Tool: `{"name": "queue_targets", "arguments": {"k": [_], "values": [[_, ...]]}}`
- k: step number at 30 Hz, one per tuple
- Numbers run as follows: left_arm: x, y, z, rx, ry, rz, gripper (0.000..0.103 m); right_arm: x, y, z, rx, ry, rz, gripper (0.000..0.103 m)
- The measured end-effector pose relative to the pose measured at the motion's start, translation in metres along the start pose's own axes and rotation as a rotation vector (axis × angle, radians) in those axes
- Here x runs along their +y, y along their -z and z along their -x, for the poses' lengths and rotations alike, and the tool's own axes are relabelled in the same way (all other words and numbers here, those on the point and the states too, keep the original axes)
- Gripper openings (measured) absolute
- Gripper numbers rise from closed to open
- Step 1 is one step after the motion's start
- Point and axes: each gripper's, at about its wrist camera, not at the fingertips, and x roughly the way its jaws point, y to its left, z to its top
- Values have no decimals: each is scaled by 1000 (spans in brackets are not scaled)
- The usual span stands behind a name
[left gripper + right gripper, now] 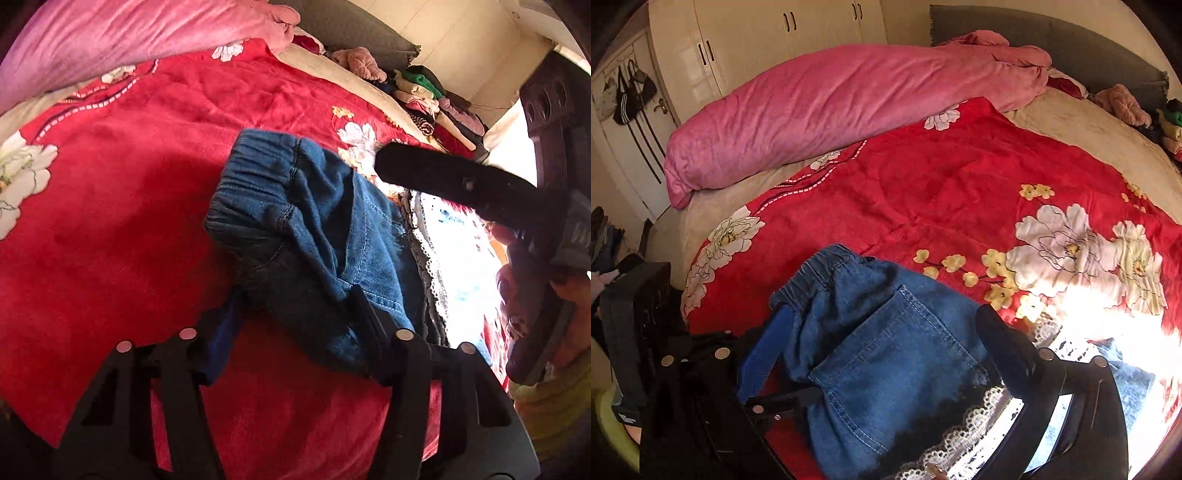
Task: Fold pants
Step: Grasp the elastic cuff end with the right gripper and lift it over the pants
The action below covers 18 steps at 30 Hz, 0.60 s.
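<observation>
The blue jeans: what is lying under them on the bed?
Under the jeans lie the red floral blanket and a lace-trimmed cloth at their lower edge. How far that cloth reaches beneath is covered.

Red floral blanket (923, 192), pink duvet (831, 103), wardrobe (757, 33)

Left gripper (295, 306): jaws clamped on the denim, one finger on each side of the bunched fabric, holding it up. Its blue-padded finger (764, 350) also shows in the right view, low left. Right gripper (905, 354): jaws spread wide, fabric lying between the fingers, no pinch visible. From the left view, one right finger (443, 173) juts in from the right; the person's hand (517, 280) wraps the handle behind it.
</observation>
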Motion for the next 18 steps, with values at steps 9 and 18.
{"name": "queue_targets", "arguments": {"k": [9,18], "values": [[0,3,-2,1,14,8,46,20,-27,-68,132,-55,74,98],[-7,7,6,-36,33,-5,69,-10,-17,-45,61,-255,-6,35]]}}
